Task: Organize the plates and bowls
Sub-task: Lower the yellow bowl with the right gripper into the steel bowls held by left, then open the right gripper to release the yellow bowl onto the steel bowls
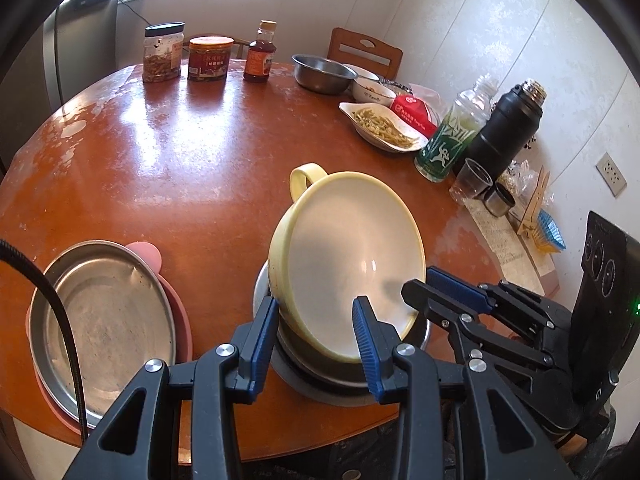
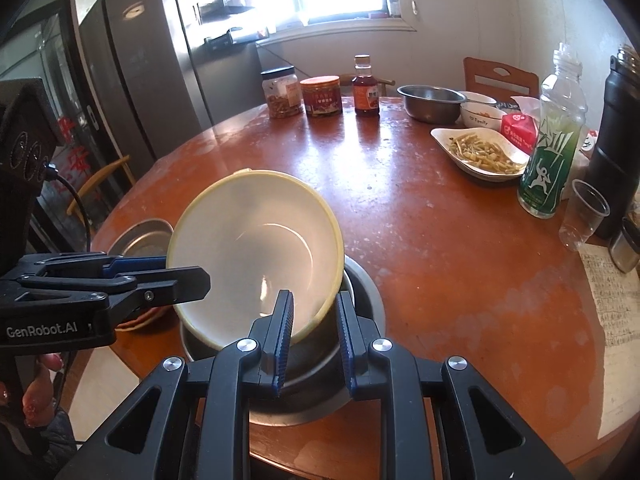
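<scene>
Stacking is in hand: both grippers, left (image 1: 316, 334) and right (image 2: 314, 330), clamp the tilted yellow bowl (image 1: 344, 256) by its rim over a steel bowl (image 2: 360, 292) (near table edge); next, level, lower, release.

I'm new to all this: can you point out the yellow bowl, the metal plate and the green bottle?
Yellow bowl (image 1: 344, 248): left wrist view, inner wall.
Metal plate (image 1: 108, 320): left wrist view, flat middle.
Green bottle (image 2: 550, 160): right wrist view, label.

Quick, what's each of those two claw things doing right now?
Left gripper: closed on the near rim of the yellow bowl.
Right gripper: closed on the same bowl's rim, tilting it over a metal bowl.
</scene>
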Tool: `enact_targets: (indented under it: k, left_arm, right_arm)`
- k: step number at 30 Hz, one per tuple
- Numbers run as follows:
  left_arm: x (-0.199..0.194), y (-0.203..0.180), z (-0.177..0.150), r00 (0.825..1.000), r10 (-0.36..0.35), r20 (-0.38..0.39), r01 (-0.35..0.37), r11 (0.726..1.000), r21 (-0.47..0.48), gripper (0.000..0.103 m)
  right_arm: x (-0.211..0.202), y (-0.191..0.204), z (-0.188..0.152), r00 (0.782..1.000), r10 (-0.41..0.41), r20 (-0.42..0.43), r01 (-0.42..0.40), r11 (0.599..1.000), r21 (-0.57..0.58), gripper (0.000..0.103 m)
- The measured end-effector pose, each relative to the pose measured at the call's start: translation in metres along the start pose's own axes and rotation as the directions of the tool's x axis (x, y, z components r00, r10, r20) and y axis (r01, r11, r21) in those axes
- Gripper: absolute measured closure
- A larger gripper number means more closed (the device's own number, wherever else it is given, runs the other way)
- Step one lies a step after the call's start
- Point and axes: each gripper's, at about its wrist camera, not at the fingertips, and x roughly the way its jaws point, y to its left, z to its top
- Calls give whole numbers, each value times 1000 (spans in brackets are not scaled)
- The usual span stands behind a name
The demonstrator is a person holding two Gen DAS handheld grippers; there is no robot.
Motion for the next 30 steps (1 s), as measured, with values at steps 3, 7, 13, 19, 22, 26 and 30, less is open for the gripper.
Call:
enact_targets:
  k: [3, 7, 13, 19, 22, 26, 30]
  left_arm:
    - [2, -2, -2, 1000, 4, -12, -4, 1000, 6, 65]
    - [4, -4, -4, 1000, 10, -21, -9, 1000, 18, 65]
    - [5, -7, -6, 999, 15, -30, -14, 999, 33, 65]
    - [5, -7, -5, 999, 16, -28, -15, 999, 32, 65]
    - [5, -7, -5, 1000, 20, -22, -19, 999, 38, 65]
    - [7, -5, -4, 1000, 11, -19, -11, 1000, 29, 65]
    - [9, -4, -3, 1000, 13, -22, -12, 1000, 25, 65]
  right_arm:
    - [1, 1, -2, 1000, -7, -10, 7, 1000, -8, 80]
    - [1, 2, -4, 1000, -17, -11, 17, 1000, -23, 79]
    - [0, 0, -6, 1000, -15, -22, 14, 1000, -24, 79]
    - [-1, -1, -5, 1000, 6, -19, -6, 1000, -8, 75]
    - [-2, -1, -4, 1000, 11, -12, -11, 1000, -5, 71]
    - [-3, -3, -3, 1000, 19, -4, -19, 1000, 5, 70]
    - [-2, -7, -4, 1000, 25, -7, -25, 999, 25, 68]
